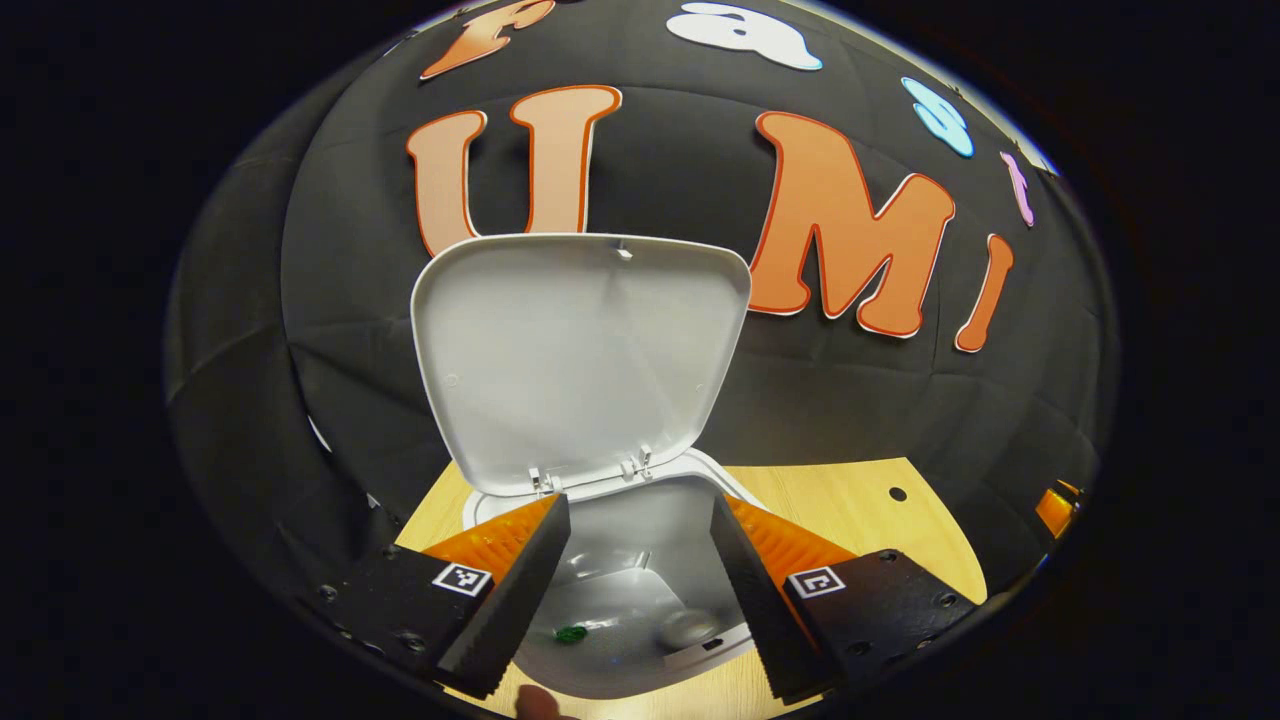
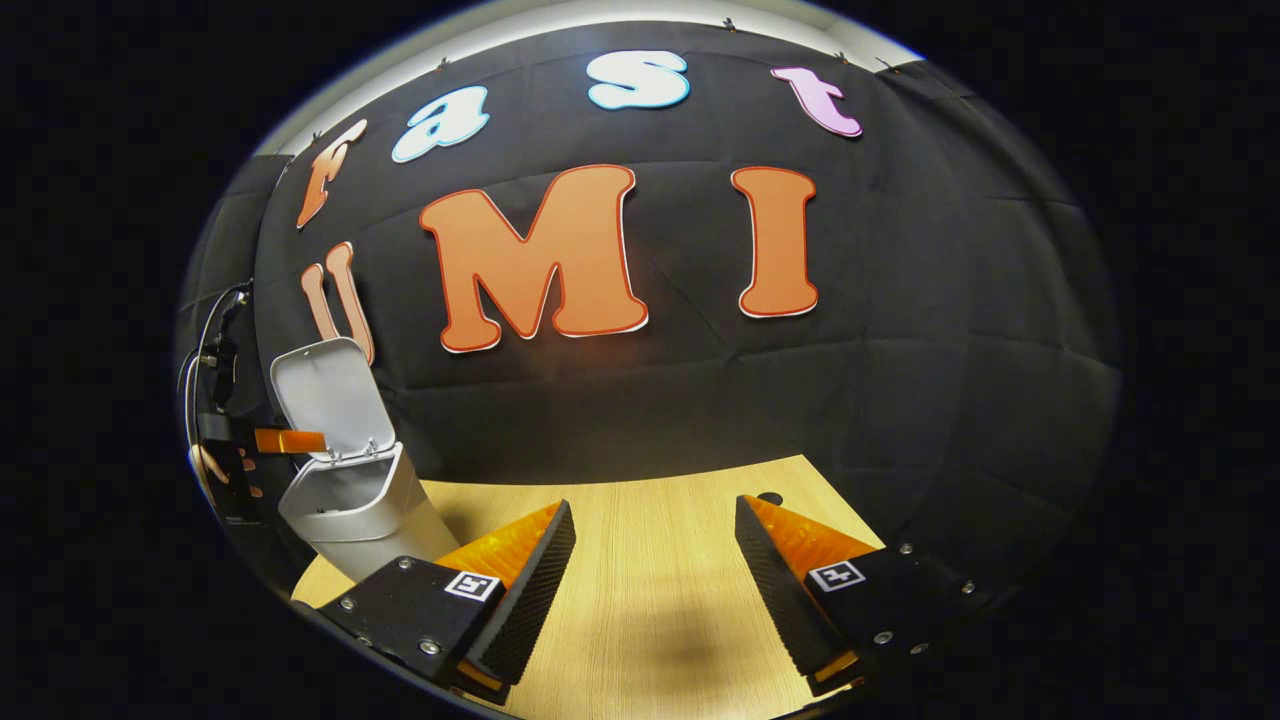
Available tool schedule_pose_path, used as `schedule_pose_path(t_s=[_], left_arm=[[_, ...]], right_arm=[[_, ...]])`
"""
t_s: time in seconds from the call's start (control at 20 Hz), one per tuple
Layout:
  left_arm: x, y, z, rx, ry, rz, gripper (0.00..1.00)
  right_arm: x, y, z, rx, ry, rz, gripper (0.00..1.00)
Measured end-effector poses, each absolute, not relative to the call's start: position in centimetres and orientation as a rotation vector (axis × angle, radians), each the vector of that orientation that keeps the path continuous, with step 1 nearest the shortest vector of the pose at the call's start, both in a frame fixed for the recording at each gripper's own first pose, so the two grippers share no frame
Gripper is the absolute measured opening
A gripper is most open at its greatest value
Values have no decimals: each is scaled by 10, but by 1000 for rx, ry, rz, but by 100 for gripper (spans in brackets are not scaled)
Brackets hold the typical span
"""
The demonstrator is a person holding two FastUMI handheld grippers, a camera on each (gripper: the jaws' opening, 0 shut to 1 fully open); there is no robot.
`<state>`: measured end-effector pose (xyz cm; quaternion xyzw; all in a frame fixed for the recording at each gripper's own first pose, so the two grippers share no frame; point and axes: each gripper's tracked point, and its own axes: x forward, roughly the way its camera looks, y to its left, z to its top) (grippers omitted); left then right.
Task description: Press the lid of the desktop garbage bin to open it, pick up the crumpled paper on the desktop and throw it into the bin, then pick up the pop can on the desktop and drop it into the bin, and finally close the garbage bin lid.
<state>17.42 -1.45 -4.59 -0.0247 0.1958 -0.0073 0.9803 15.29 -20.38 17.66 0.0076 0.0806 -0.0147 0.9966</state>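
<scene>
Tabletop point(image 1: 850, 500) bin point(image 1: 640, 560) under left hand-held gripper point(image 1: 635, 590)

The bin point(image 1: 640, 560) mouth gapes unobstructed — its raised lid point(image 1: 580, 350) walls off the far side.

Left gripper view: close above the open garbage bin point(image 1: 640, 590), looking down into it toward the wall. Right gripper view: farther off, low over the table point(image 2: 650, 560), bin point(image 2: 355, 510) at lower left. Shared: bin, table, wall.
</scene>
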Motion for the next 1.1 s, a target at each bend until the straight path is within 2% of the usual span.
schedule_pose_path(t_s=[0.25,0.3,0.55,0.7,0.85,0.9,0.95,1.1], left_arm=[[166,-10,-33,-16,349,-1,93],[163,-5,-31,-6,342,16,95],[151,17,-29,28,334,83,96],[141,21,-1,31,250,90,94],[133,24,28,47,210,95,94],[130,24,38,41,202,90,96],[129,24,47,30,197,82,94],[129,26,76,11,177,75,94]], right_arm=[[152,-202,176,28,163,-23,96],[151,-201,175,31,164,-20,96],[152,-194,174,34,167,7,96],[152,-192,174,35,168,21,96],[154,-186,174,45,166,40,96],[155,-185,174,47,165,46,96],[155,-184,175,50,163,51,96],[158,-183,176,58,158,62,96]])
